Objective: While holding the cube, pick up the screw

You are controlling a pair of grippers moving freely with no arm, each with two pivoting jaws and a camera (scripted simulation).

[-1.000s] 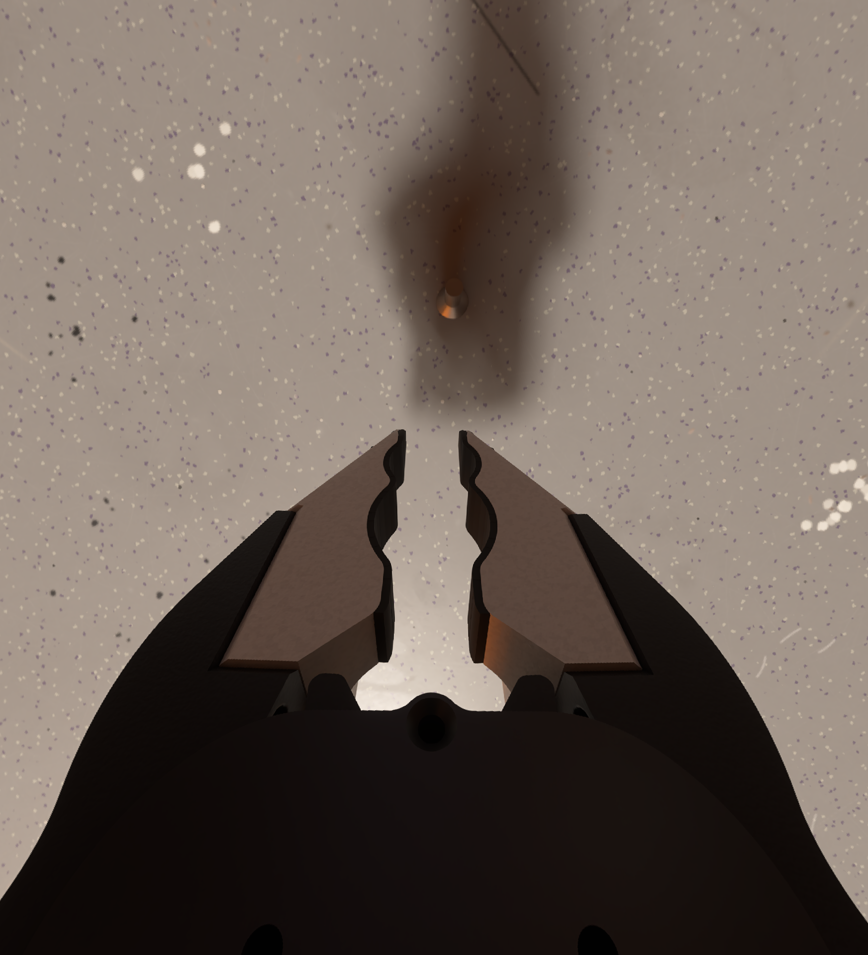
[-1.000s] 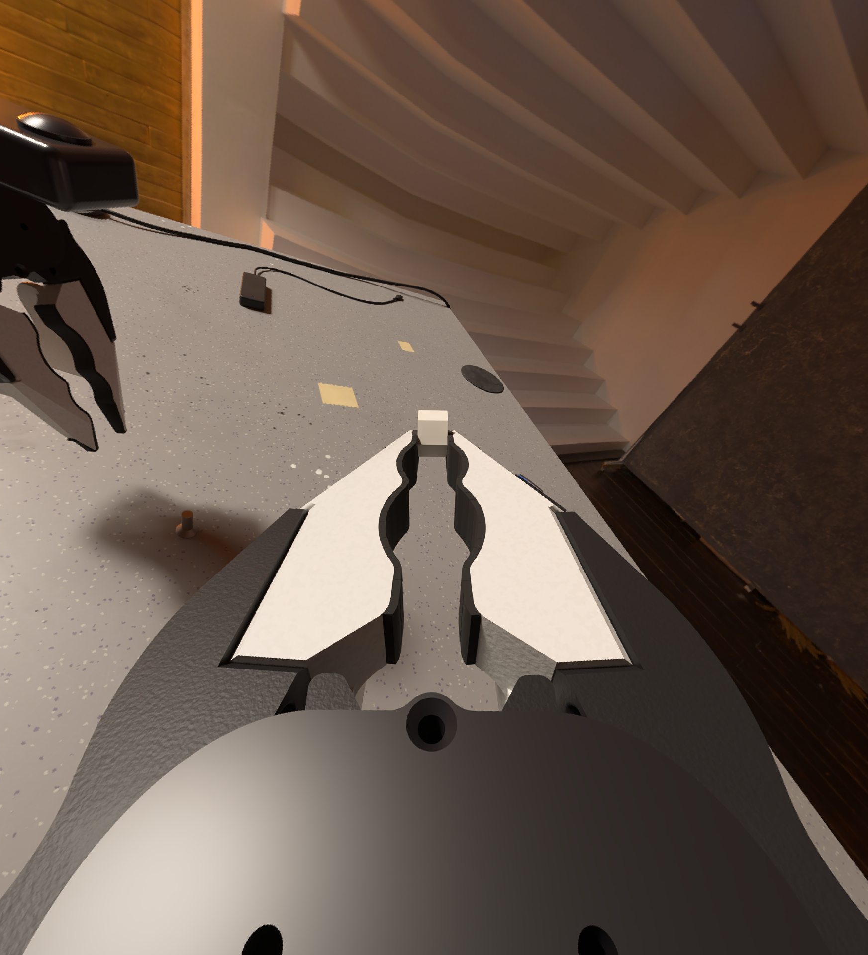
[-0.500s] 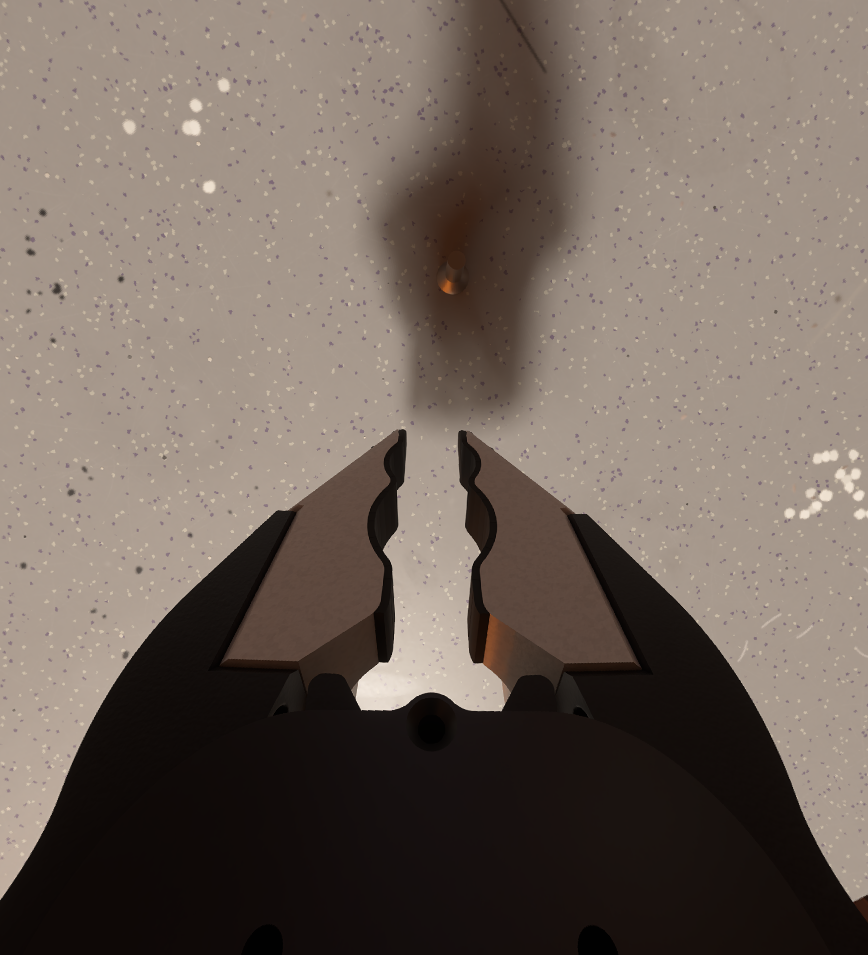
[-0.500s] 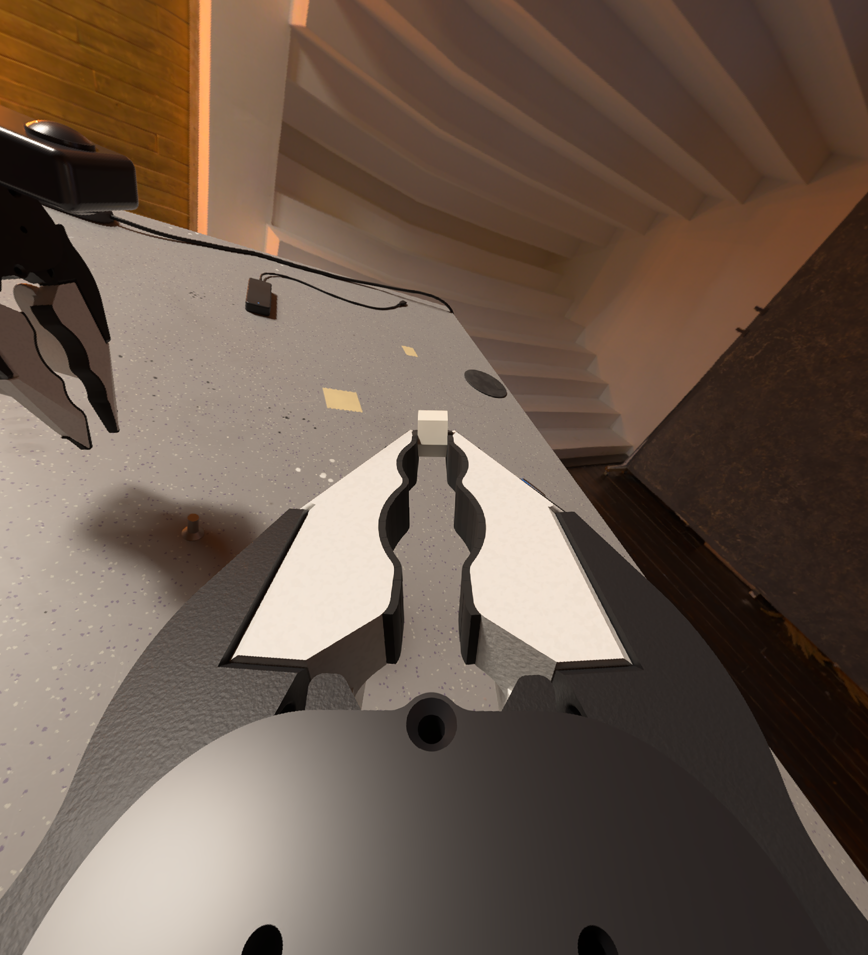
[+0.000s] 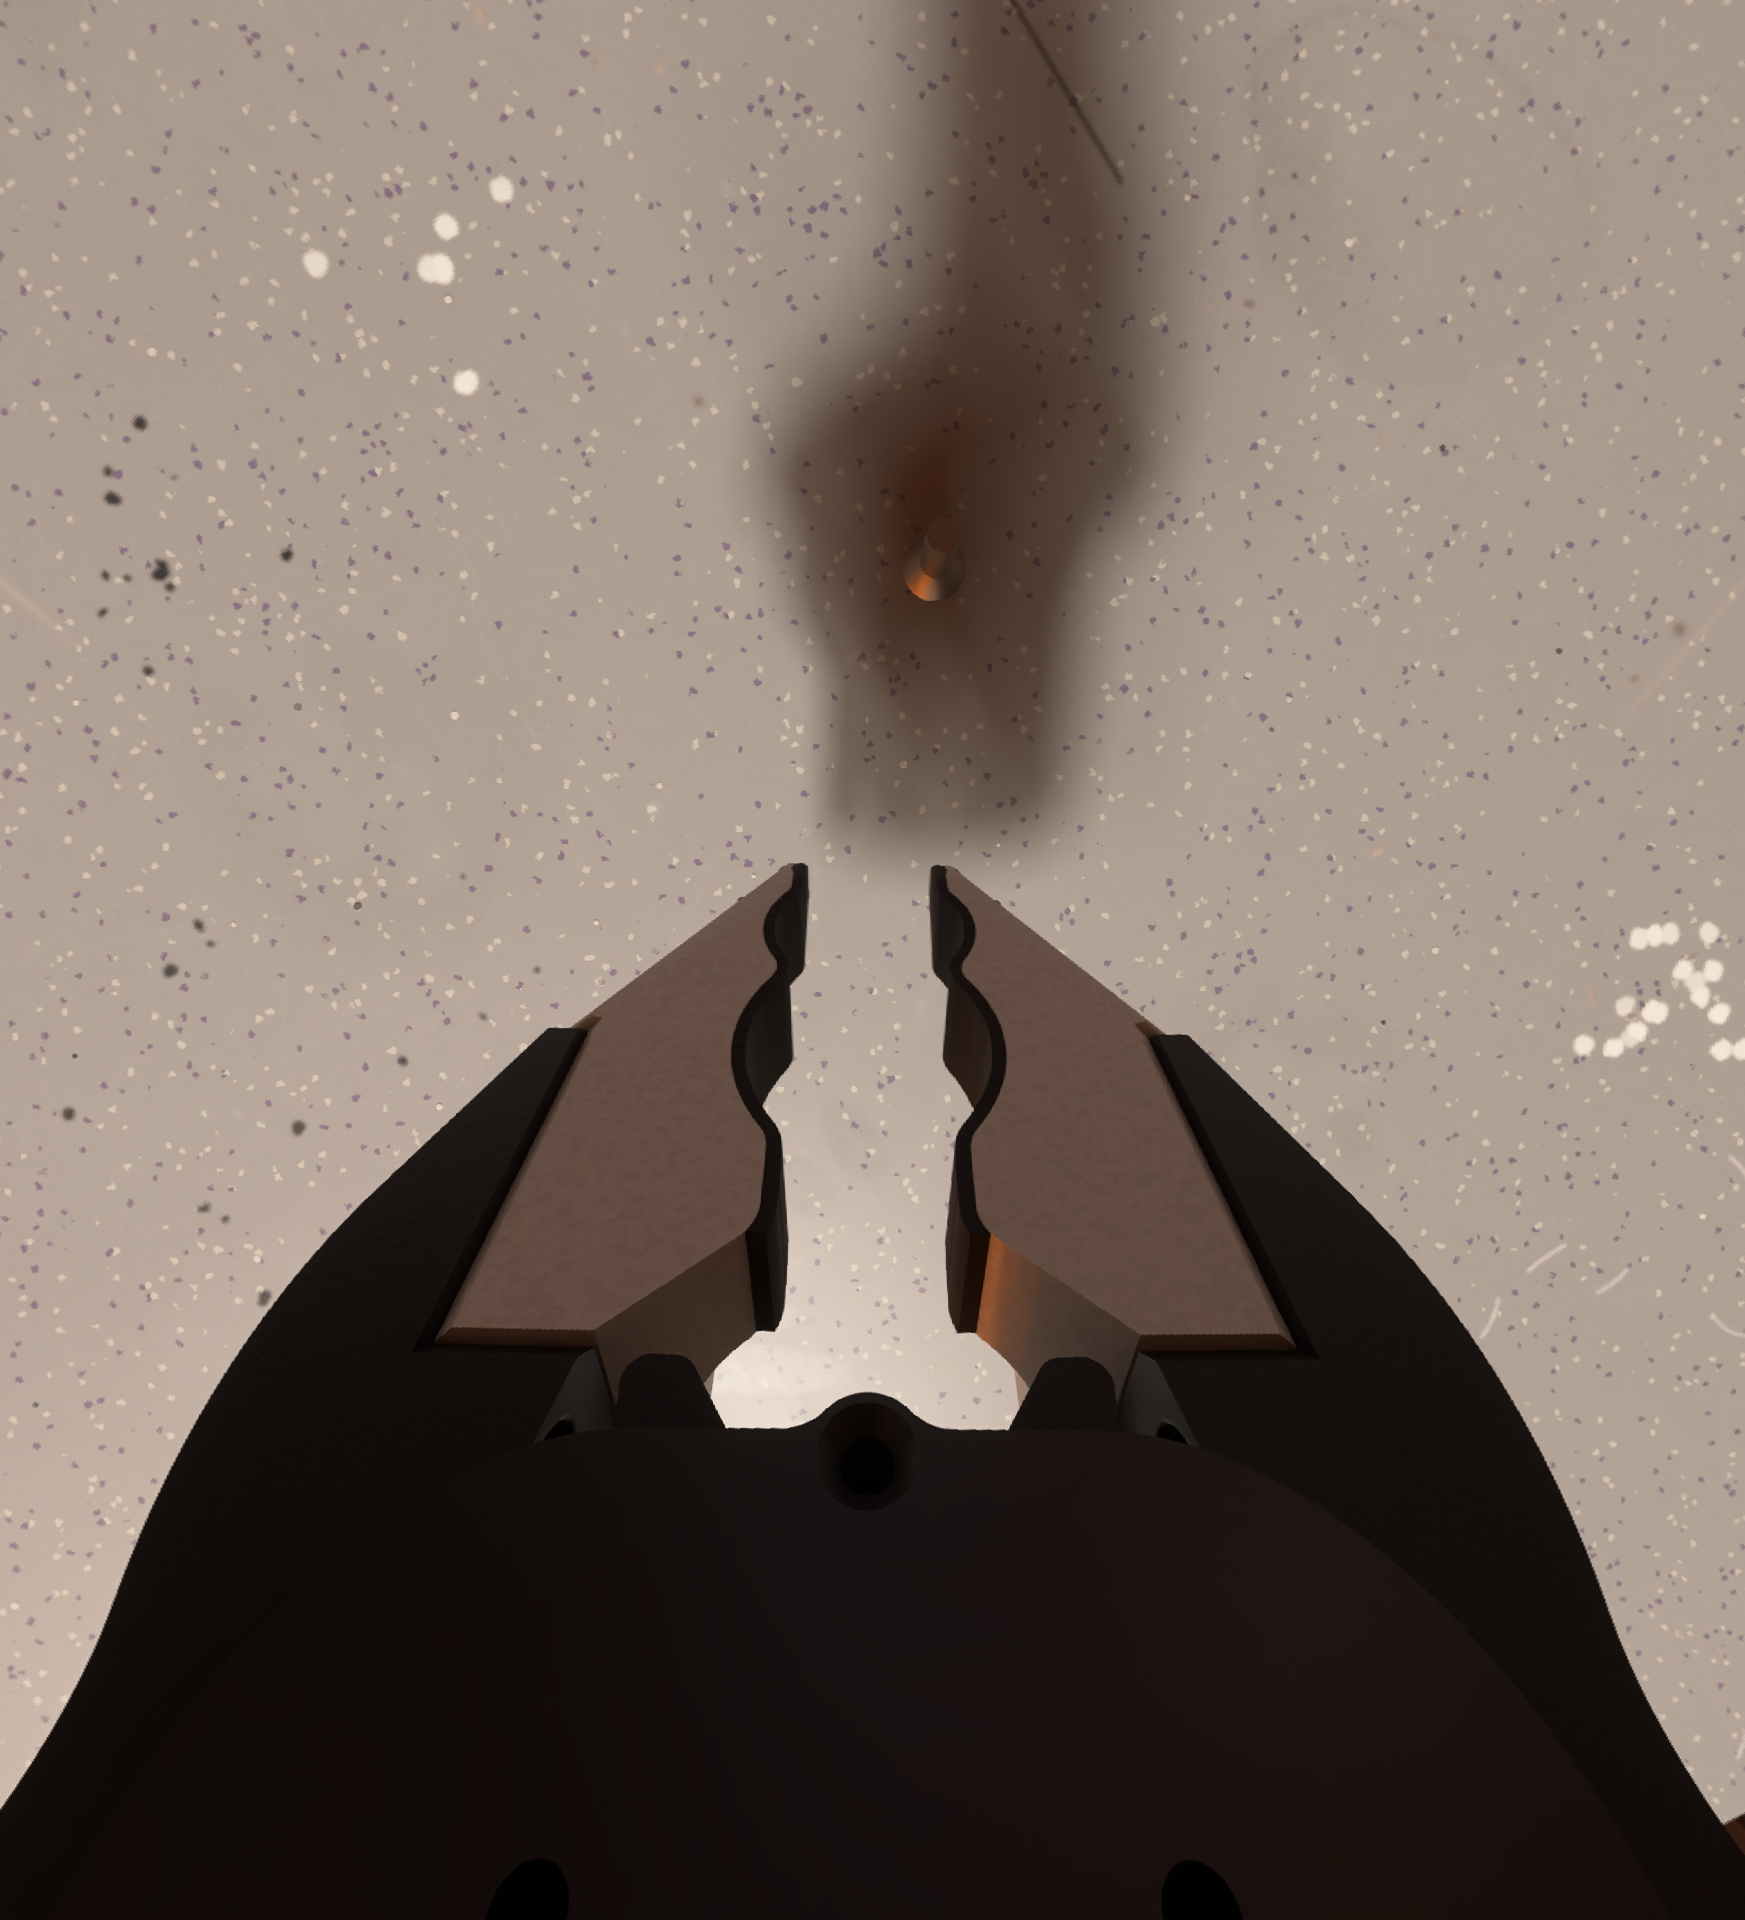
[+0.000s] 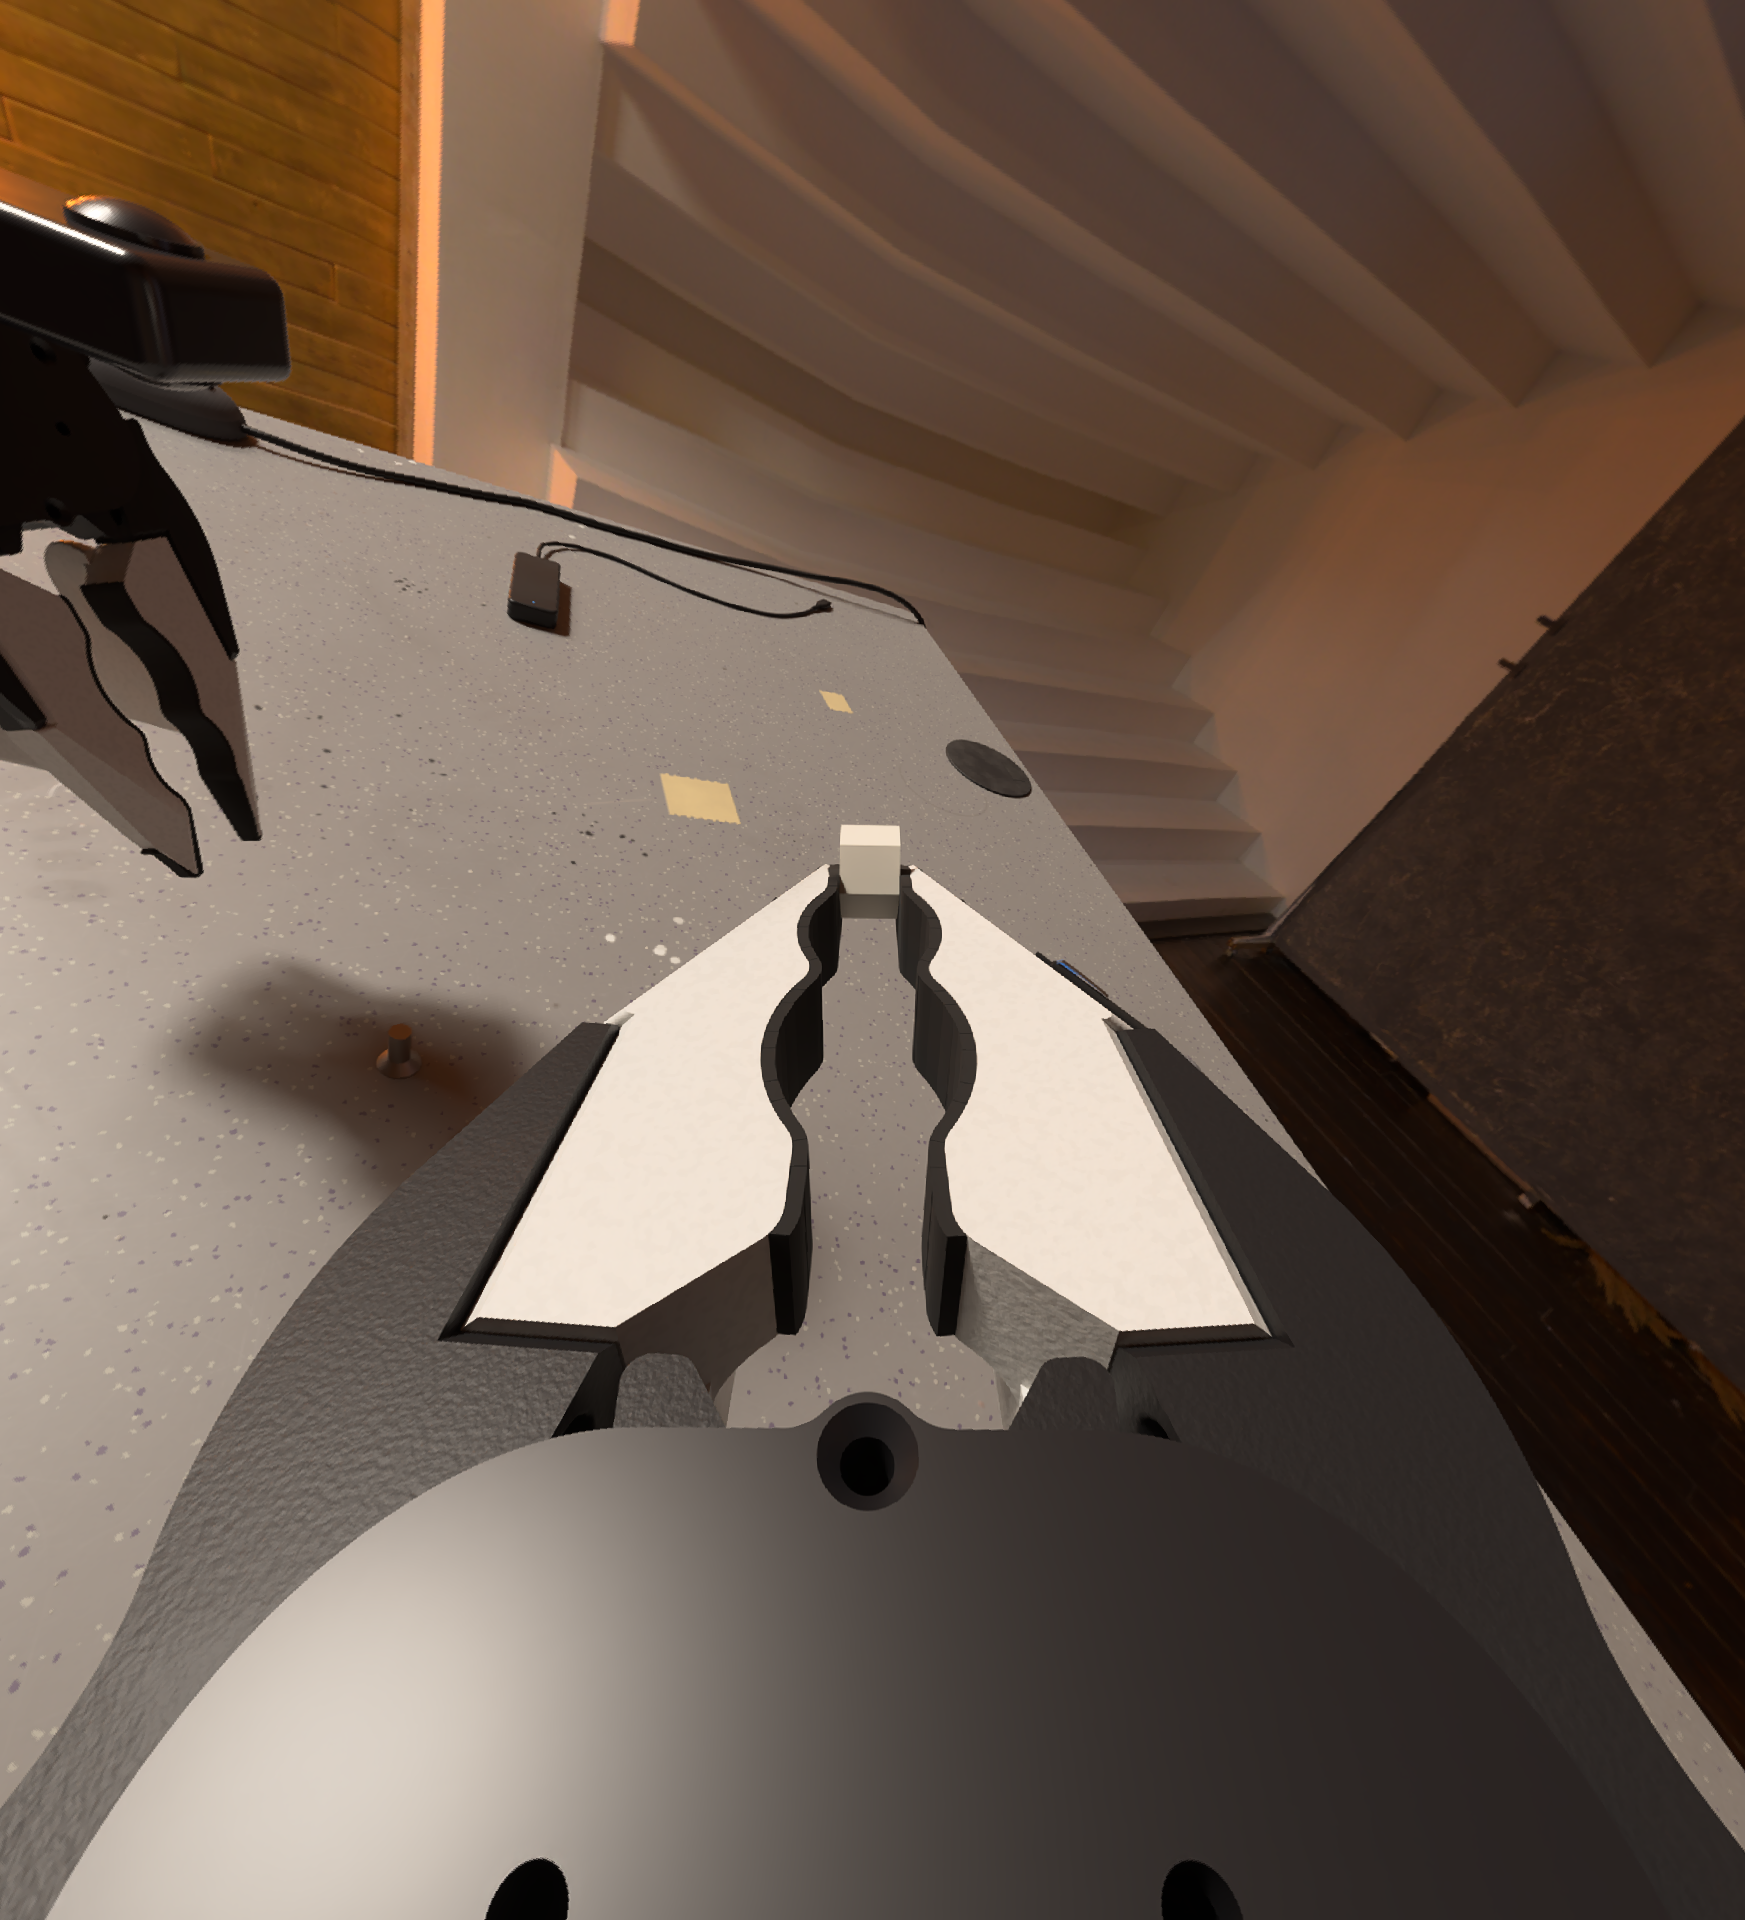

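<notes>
A small metal screw stands head down on the speckled grey table, inside a dark shadow ahead of my left gripper. The left gripper is open and empty, hovering above the table and pointing down at it. In the right wrist view the screw stands left of my right gripper, which is shut on a small white cube held at its fingertips. The left gripper also shows in the right wrist view, raised above and left of the screw.
A black box with a cable lies at the table's far side, with two yellow patches and a black disc near the right edge. The table edge drops to a dark wooden floor on the right.
The left gripper has shifted slightly over the table, still above the screw and open. The right gripper keeps the cube and has barely moved.
</notes>
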